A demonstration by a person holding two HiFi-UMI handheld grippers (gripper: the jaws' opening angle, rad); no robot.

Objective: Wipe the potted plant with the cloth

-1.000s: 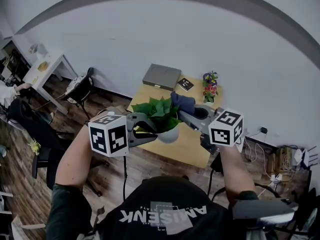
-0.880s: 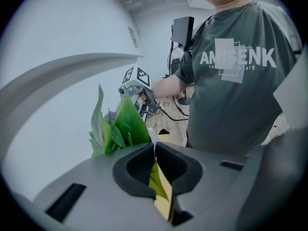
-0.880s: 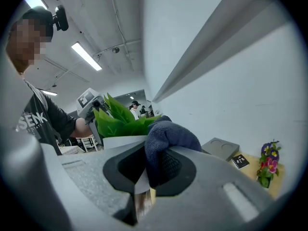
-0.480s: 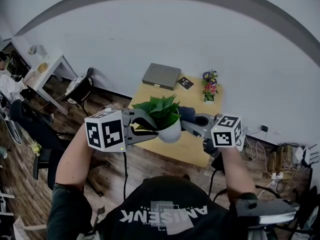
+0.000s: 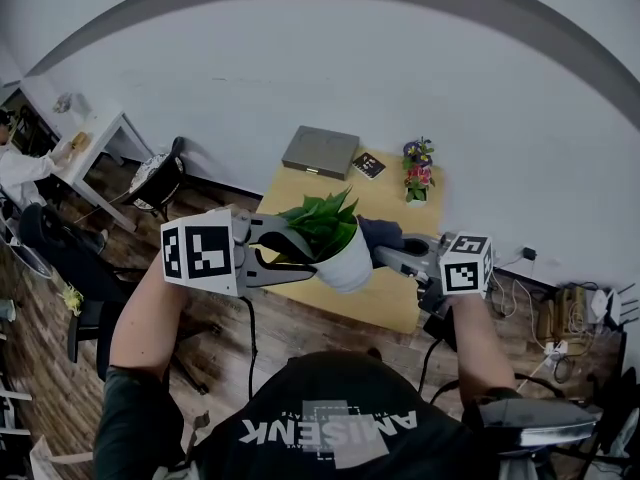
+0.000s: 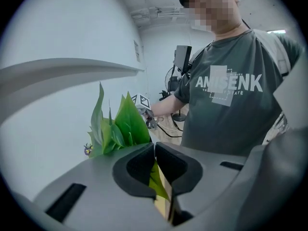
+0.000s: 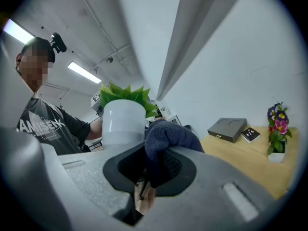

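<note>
Pale wood makes up the worktop below you, set against the white wall. A flat grey case lies at its far edge. You hold the potted plant up over the near part of that worktop, clear of the surface. Its white pot tilts a little and the green leaves spread above the rim.

Your left tool comes in from the left and is clenched on the plant. In the left gripper view the two pads meet at the top with a green leaf caught between them. More leaves fan out just beyond the left jaw. That view does not show the pot itself, so you cannot tell from it whether the rim is also pinched.

Your right tool reaches in from the other side, its jaws closed on the dark blue cloth. In the right gripper view the cloth bunches up out of the jaws. Its folded top lies against the lower side of the white pot.

A small pot of pink, yellow and purple flowers stands upright at the far right corner of the worktop. Between it and the grey case lies a small black book, flat and apart from both.
</note>
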